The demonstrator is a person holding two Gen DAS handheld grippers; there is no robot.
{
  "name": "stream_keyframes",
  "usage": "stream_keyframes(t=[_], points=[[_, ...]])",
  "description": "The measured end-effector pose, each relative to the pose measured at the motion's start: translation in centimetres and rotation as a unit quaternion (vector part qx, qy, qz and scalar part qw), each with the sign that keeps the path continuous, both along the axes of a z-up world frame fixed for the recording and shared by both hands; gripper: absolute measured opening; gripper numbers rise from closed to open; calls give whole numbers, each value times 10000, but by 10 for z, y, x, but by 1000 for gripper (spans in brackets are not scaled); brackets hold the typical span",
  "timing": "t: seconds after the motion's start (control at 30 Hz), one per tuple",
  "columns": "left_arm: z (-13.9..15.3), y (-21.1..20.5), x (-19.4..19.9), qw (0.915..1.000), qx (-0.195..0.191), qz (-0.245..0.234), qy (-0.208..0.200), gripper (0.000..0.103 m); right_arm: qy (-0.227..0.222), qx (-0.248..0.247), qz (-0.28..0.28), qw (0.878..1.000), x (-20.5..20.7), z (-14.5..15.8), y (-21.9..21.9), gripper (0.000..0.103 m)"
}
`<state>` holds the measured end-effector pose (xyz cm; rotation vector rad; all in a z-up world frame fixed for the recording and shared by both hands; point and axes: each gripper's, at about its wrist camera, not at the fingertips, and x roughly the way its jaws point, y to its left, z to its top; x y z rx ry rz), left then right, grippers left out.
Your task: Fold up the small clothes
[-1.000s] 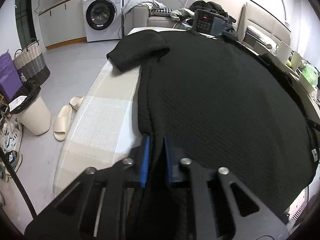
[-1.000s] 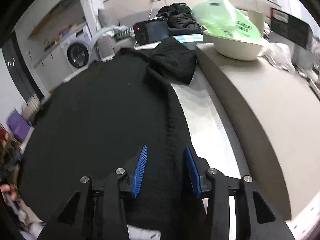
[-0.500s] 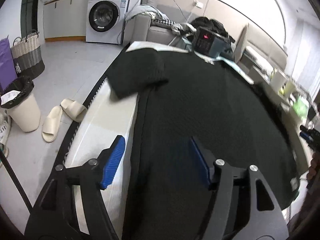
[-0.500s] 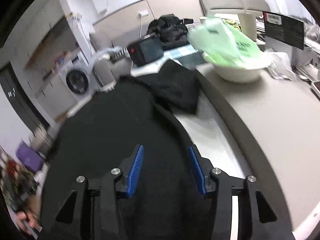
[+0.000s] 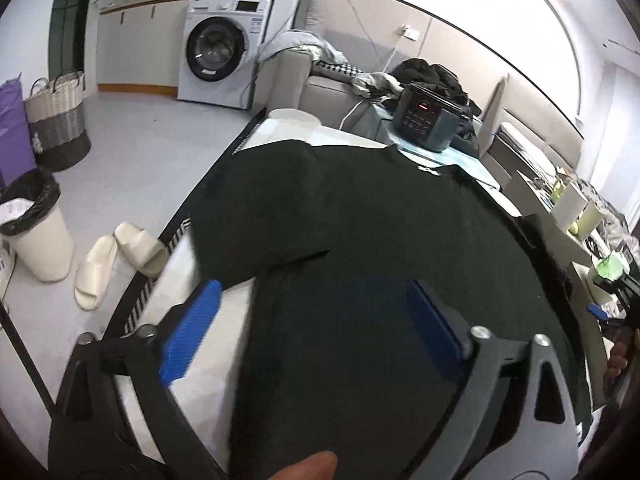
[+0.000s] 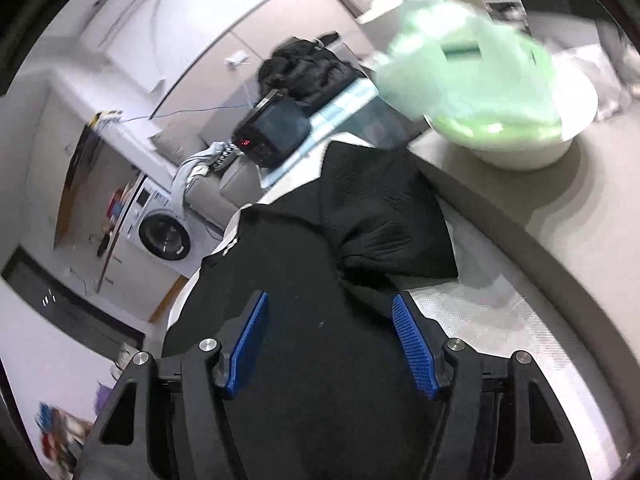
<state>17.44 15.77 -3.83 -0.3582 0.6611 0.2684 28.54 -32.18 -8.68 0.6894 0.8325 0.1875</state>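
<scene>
The left hand-held gripper (image 5: 312, 332) stood wide, its jaws opening, the blue pads (image 5: 191, 334) far apart and pressing on nothing. Between them lay the black garment (image 5: 380, 240), spread flat over the worktop (image 5: 212, 364); the left pad hung over the bare pale strip along the worktop's left edge, the right pad over the dark cloth. One sleeve (image 5: 256, 208) was folded in across the body near the far left corner.

The right hand-held gripper (image 6: 332, 344) was about half spread and its jaws were opening too, with the black garment (image 6: 304, 280) beneath and between the pads (image 6: 414, 346) but not pinched by them (whether cloth brushed a pad I could not tell). The other sleeve (image 6: 392, 216) lay doubled over towards the worktop's right edge, where bare white surface (image 6: 488, 312) showed beside a raised beige ledge (image 6: 592, 208). A white bowl (image 6: 532, 148) holding a green bag (image 6: 472, 64) sat on that ledge. Beyond the far edge stood a dark appliance with a red display (image 5: 426, 122). A fingertip (image 5: 308, 466) showed at the bottom of the left view.
</scene>
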Motion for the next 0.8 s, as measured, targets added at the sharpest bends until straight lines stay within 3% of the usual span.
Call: stream_keyframes(t=[0.17,0.47,0.63,0.73,0.8], points=[[-6,-19,22,9993,170,-347,17,101,283,303,-49,9991,30,-19,2,65],[-26,-32,52,9983,71,-545,186,101,708,1074,-899,9876,47,-45,-4,65],[-34,-37,58,9967,39,-777,236,101,737,1057,-1164,9848,47,-50,-3,71],[-39,-41,60,9958,73,-869,262,101,684,1298,-1623,9758,52,-56,-13,71],[-41,-43,60,9952,69,-936,272,101,624,1013,-1952,9735,57,-52,-18,68]])
